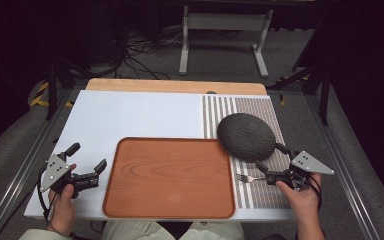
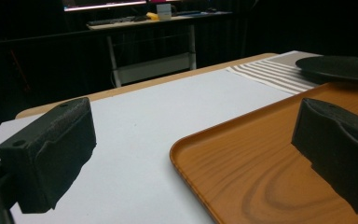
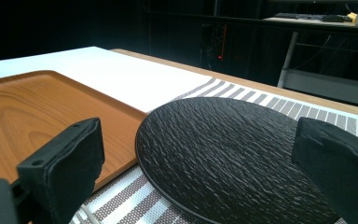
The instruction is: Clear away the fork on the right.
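Observation:
A wooden tray (image 1: 170, 175) lies at the front middle of the white table top. To its right, a dark textured round plate (image 1: 246, 136) rests on a striped placemat (image 1: 260, 195), overlapping the tray's far right corner. A small fork (image 1: 247, 177) lies on the mat in front of the plate. My left gripper (image 1: 87, 156) is held open just left of the tray with nothing between its jaws; its own view looks over the tray's corner (image 2: 270, 177). My right gripper (image 1: 271, 157) stands open beside the plate's near right edge, and its view faces the plate (image 3: 223, 149).
The white board (image 1: 140, 115) stretches bare behind the tray, over a wooden table edge (image 1: 175, 86). Metal rails (image 1: 25, 160) run along both sides. A white desk frame (image 1: 225, 30) and cables stand on the floor beyond.

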The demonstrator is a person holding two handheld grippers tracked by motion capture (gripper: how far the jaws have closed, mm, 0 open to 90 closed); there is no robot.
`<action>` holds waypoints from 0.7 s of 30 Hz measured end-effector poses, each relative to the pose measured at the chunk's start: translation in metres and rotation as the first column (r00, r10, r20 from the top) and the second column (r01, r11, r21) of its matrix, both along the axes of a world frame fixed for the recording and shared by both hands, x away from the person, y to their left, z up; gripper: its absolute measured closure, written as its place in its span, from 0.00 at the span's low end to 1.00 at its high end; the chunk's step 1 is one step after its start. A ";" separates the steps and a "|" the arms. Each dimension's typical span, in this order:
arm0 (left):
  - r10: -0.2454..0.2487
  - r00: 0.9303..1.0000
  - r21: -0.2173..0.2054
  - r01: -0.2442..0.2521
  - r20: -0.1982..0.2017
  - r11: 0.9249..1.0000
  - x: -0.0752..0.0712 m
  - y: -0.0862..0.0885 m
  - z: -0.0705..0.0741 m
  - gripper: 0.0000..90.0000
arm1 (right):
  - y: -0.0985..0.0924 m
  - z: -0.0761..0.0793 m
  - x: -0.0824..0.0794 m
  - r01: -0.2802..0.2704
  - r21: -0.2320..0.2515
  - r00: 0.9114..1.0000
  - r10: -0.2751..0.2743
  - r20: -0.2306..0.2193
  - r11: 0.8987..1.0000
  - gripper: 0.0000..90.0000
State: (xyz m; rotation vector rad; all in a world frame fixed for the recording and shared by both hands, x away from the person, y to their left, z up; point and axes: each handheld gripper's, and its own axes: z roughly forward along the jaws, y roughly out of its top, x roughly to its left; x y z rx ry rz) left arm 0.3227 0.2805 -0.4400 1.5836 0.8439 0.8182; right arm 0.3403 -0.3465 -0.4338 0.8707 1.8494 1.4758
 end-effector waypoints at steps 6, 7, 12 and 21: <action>0.015 1.000 0.029 -0.015 -0.018 0.999 0.002 -0.002 -0.001 0.01 | 0.000 0.001 -0.001 0.002 -0.001 1.000 -0.002 0.003 1.000 0.03; 0.015 1.000 0.027 -0.015 -0.019 1.000 0.002 -0.002 -0.001 0.01 | 0.000 0.002 -0.001 0.001 0.000 1.000 -0.001 0.005 1.000 0.03; 0.014 1.000 0.022 -0.014 -0.018 1.000 0.002 -0.002 -0.001 0.01 | 0.000 0.002 -0.001 -0.002 0.004 1.000 0.002 0.004 1.000 0.03; 0.013 1.000 0.023 -0.013 -0.019 1.000 0.002 -0.003 -0.001 0.01 | 0.000 0.004 0.000 -0.005 0.003 1.000 0.005 0.003 1.000 0.03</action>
